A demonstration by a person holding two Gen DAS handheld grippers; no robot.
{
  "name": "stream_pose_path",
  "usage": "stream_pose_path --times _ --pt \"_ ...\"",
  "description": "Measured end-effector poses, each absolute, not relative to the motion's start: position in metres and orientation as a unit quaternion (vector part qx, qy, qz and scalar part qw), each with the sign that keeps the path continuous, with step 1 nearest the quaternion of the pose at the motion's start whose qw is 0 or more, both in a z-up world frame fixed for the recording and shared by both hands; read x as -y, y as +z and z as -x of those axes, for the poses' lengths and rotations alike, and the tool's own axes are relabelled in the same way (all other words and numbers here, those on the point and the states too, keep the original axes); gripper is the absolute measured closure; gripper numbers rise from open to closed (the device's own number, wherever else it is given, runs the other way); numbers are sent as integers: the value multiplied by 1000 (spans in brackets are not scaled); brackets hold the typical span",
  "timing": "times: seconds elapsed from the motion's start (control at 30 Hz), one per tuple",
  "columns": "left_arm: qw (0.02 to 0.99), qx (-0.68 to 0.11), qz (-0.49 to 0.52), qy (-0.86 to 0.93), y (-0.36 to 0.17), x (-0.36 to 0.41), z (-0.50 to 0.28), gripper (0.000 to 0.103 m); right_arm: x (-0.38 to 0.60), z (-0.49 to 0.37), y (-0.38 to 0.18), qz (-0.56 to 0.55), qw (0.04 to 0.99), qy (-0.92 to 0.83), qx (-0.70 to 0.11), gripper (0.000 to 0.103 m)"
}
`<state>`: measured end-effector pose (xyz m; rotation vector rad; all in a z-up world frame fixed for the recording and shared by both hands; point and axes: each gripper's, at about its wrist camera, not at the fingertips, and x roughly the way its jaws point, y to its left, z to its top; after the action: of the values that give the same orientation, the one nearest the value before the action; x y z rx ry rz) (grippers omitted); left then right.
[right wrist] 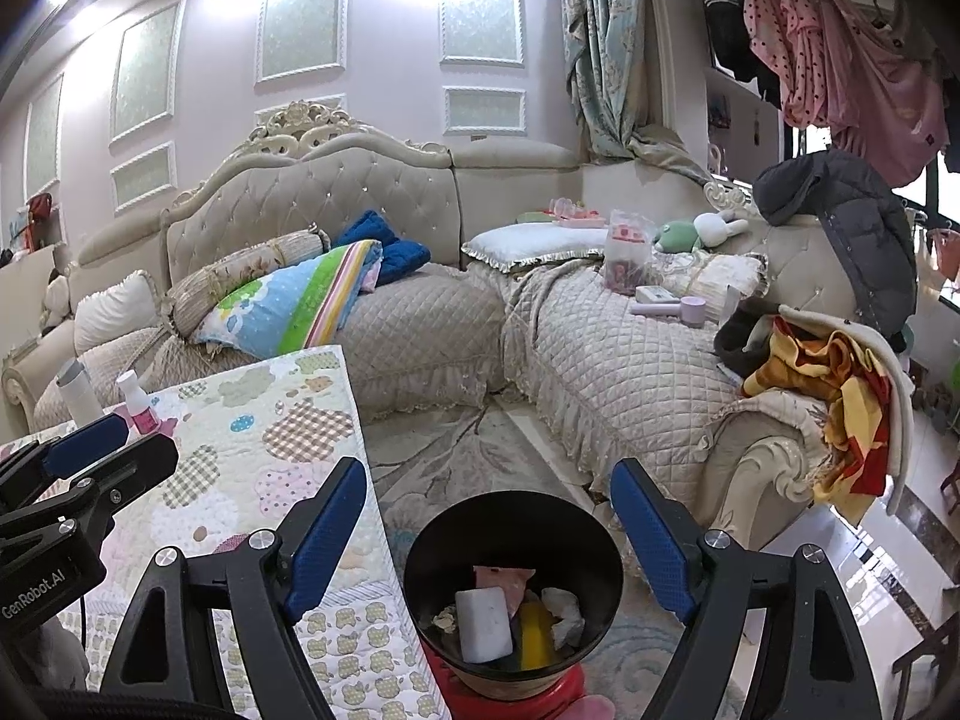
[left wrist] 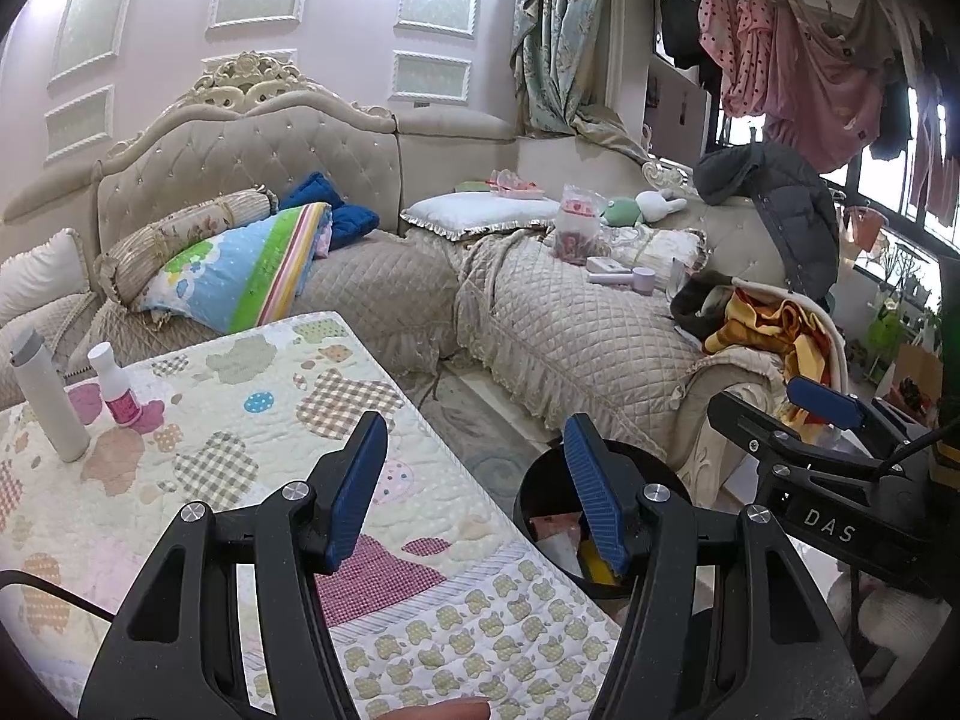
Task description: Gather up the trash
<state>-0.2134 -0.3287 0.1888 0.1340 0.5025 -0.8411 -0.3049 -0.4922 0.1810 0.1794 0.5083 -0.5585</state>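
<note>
Both the left gripper [left wrist: 477,480] and right gripper [right wrist: 495,534] are released and grasp nothing, above the round black bin [right wrist: 516,516] of crumpled scraps beside the soft quilted table [left wrist: 252,420].

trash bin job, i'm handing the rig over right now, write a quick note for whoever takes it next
Left hand-held gripper: open, empty, over the table edge.
Right hand-held gripper: open, empty, above the bin.
Black bin stands on the floor beside the quilted table; it already holds a white block, a yellow piece, pink card and crumpled paper.
Left on the table: a white bottle and a small pink-labelled bottle; whether they count as trash is unclear.
</note>
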Motion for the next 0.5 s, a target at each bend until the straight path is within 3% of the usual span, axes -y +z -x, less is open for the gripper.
stream_pose_path --times 0.5 --pt "876 -249 -64 -408 185 330 211 43 495 306 176 -89 923 -273 -257 21"
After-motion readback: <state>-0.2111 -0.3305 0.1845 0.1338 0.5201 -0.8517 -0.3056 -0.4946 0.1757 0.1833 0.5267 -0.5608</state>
